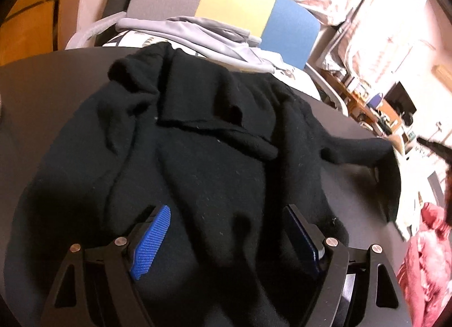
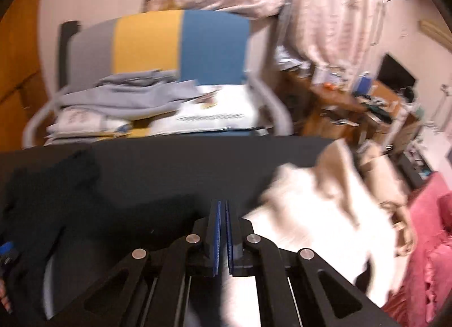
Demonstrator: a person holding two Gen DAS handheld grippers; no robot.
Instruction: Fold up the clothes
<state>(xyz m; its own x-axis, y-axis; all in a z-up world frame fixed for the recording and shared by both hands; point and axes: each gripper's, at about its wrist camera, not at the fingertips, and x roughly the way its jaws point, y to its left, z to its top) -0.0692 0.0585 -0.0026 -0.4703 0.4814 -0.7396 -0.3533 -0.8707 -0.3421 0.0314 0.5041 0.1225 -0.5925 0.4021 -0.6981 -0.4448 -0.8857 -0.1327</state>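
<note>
Item: black sweater (image 1: 214,157), crumpled, on the dark table (image 1: 50,95). It lies directly under and ahead of my left claw (image 1: 226,228), filling most of the tabletop in that view. Its body runs away from my fingertips toward the far table edge, and one sleeve (image 1: 356,152) trails off to the right of the claw. A folded-over flap (image 1: 203,109) sits beyond my fingers, near the far end.

Item: left claw. Jaws stand wide, blue pads (image 1: 152,239) on either side of a ridge of black knit. The pads do not press it, and I hold nothing.

Item: right claw (image 2: 222,231). Pads are closed together, nothing between them. It hangs over bare table, with the sweater's edge off to its left and a pale garment (image 2: 325,214) just to its right, blurred. I cannot tell what kind of garment that is.

Item: striped chair (image 2: 169,44) beyond the table, carrying grey folded clothes (image 2: 127,95).

Judgement: the sweater is still unfolded. My left claw is the nearer one by far, already over the cloth. My right must open and cross leftward to reach the trailing sleeve before any fold can be squared.
</note>
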